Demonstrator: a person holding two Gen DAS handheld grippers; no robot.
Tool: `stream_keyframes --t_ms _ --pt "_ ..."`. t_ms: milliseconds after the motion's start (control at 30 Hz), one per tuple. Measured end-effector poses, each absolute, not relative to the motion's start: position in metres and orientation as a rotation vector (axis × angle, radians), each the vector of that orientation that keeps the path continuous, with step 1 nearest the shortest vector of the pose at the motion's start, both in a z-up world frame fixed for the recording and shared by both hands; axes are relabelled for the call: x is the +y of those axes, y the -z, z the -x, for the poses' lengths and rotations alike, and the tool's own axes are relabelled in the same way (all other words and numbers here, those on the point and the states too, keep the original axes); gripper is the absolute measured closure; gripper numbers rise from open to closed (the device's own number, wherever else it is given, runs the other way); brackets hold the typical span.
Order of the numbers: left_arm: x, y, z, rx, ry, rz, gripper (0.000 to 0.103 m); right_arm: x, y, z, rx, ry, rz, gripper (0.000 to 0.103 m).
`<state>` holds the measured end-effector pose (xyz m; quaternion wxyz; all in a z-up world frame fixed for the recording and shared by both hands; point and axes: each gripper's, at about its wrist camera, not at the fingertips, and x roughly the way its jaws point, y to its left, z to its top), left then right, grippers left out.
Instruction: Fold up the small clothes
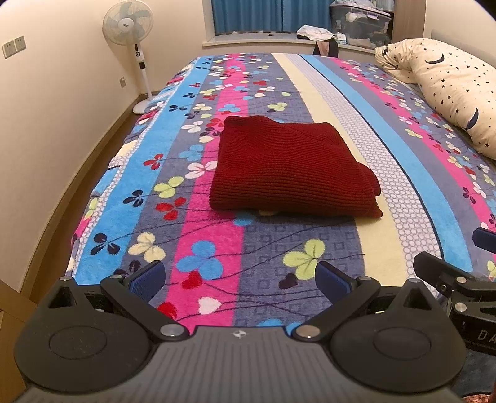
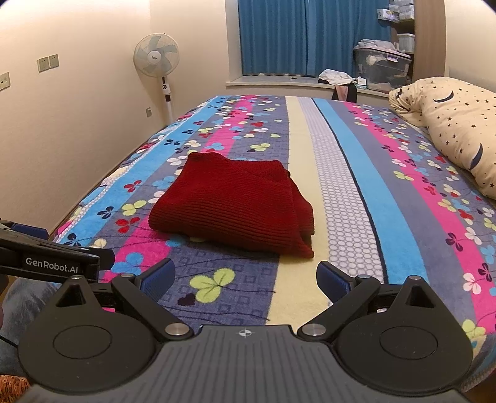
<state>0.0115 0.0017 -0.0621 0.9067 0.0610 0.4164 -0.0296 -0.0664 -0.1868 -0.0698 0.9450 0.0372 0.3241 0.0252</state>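
Note:
A dark red knitted sweater lies folded into a thick rectangle on the flowered, striped bedspread. My left gripper hovers open over the near part of the bed, well short of the sweater, nothing between its blue pads. My right gripper is open too, also empty, near the sweater's front right corner but apart from it. The right gripper's black body shows at the right edge of the left wrist view; the left one's body shows at the left of the right wrist view.
A star-and-moon pillow lies along the bed's right side. A standing fan is by the left wall. A window ledge with clothes and a storage box sits beyond the bed, under blue curtains.

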Motion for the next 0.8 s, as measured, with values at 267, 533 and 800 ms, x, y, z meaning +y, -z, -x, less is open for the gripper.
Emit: stream_keyframes --t_ms 267,533,800 --pt "0.0032 0.0621 -0.0121 0.864 0.056 -0.125 0.000 -0.1867 0.0704 0.0664 0.663 -0.052 -0.075 0.005" --pt "0.0027 0.0631 -0.0117 0.865 0.053 -0.132 0.000 -0.1866 0.0704 0.0666 0.664 -0.055 -0.074 0.005" --pt "0.0025 0.0636 -0.0114 0.872 0.055 -0.128 0.000 -0.1864 0.0705 0.0662 0.666 -0.060 -0.075 0.005"
